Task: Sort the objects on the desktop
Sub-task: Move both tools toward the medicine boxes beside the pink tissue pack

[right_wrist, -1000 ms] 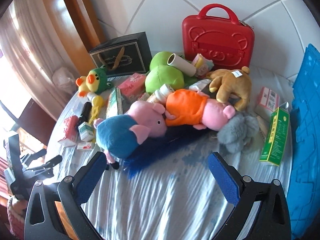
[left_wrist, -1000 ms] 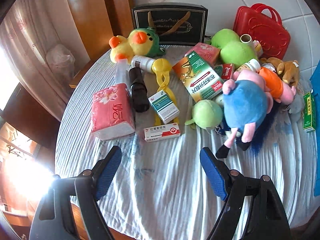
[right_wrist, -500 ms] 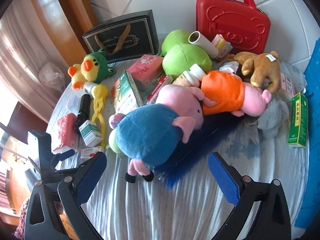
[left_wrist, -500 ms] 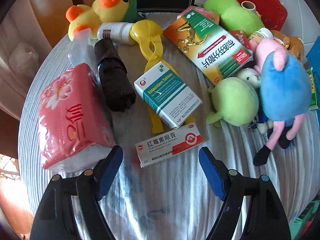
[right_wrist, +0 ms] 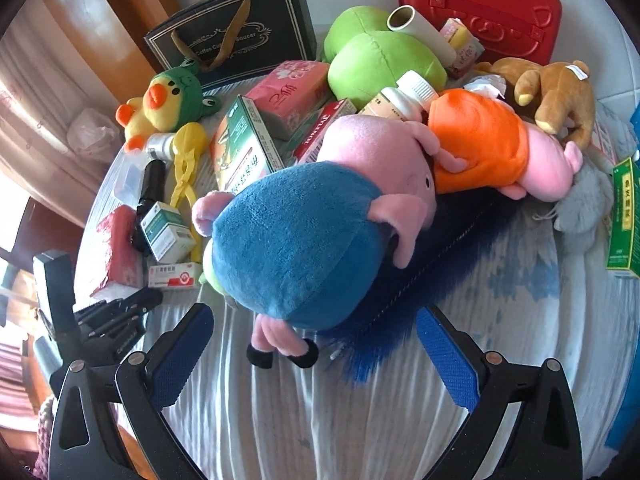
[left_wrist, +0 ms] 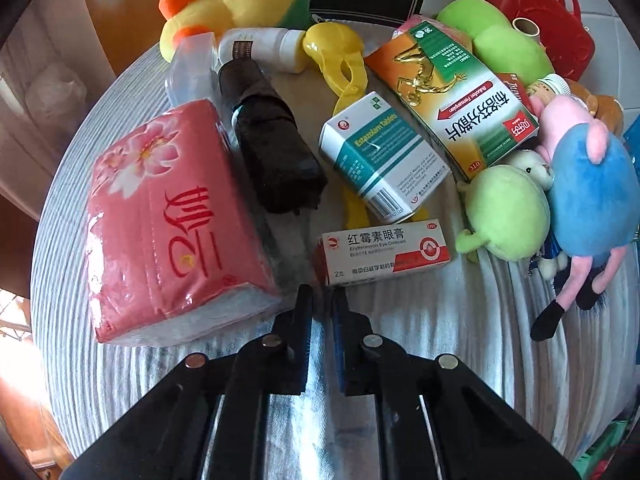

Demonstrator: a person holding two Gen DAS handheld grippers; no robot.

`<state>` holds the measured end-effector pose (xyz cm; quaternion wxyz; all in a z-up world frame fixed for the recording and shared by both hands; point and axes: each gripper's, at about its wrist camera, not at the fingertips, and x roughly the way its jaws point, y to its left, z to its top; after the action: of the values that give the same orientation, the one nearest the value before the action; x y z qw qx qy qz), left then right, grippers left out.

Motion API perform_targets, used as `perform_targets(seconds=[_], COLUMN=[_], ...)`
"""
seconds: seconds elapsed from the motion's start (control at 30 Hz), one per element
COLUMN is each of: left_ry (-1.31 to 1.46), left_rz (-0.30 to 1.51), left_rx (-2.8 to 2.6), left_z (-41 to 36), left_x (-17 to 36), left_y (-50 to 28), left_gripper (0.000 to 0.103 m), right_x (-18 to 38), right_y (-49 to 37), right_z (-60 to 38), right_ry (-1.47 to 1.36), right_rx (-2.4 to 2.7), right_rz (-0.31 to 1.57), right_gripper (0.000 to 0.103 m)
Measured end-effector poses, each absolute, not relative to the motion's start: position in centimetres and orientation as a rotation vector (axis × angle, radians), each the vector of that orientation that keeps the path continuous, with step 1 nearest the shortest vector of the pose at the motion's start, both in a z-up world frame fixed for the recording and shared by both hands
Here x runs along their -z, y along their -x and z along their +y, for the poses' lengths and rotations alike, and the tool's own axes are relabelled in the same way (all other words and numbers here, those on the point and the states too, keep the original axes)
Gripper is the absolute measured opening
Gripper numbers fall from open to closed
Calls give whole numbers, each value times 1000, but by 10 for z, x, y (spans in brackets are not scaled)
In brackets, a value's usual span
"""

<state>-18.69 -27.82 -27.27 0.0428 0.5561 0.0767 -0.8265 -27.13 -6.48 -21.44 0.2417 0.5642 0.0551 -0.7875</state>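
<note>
My left gripper point(left_wrist: 320, 294) hovers low over the striped cloth, its jaws closing to a thin slit with nothing between them. Its tips stand just in front of the near left corner of the white-and-red eye ointment box point(left_wrist: 384, 252). A pink tissue pack point(left_wrist: 168, 220) lies to the left of that gripper. In the right wrist view the left gripper point(right_wrist: 154, 298) shows below the ointment box point(right_wrist: 174, 276). My right gripper point(right_wrist: 314, 318) is wide open above the blue-bodied pig plush point(right_wrist: 304, 240), whose feet lie between its fingers without touching the pads.
Behind the ointment box lie a teal pill box point(left_wrist: 380, 156), a black folded umbrella point(left_wrist: 272, 148), yellow tongs point(left_wrist: 344, 64) and a large green-orange medicine box point(left_wrist: 452, 92). An orange pig plush point(right_wrist: 480, 148), a brown bear point(right_wrist: 556, 92), a red case point(right_wrist: 480, 4) and a black gift bag point(right_wrist: 236, 36) crowd the back.
Both grippers have dropped lower and closer to the objects. The left jaws went from wide open to shut beside the ointment box. The right jaws stayed open as the blue pig plush drew nearer.
</note>
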Motion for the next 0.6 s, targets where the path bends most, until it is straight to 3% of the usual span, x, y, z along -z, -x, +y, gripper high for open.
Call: perform_targets(seconds=[0.33, 0.6], left_ry=[-1706, -1695], left_rz=[299, 407], left_rx=[2582, 2496], left_z=[-262, -275], left_x=[222, 222], left_y=[180, 163], left_gripper=[10, 14], right_x=[195, 164], right_y=[286, 279], right_z=[-69, -124], right_ry=[-1498, -1308], right_rx=[2196, 2099], right_rz=[126, 295], right_gripper=[103, 103])
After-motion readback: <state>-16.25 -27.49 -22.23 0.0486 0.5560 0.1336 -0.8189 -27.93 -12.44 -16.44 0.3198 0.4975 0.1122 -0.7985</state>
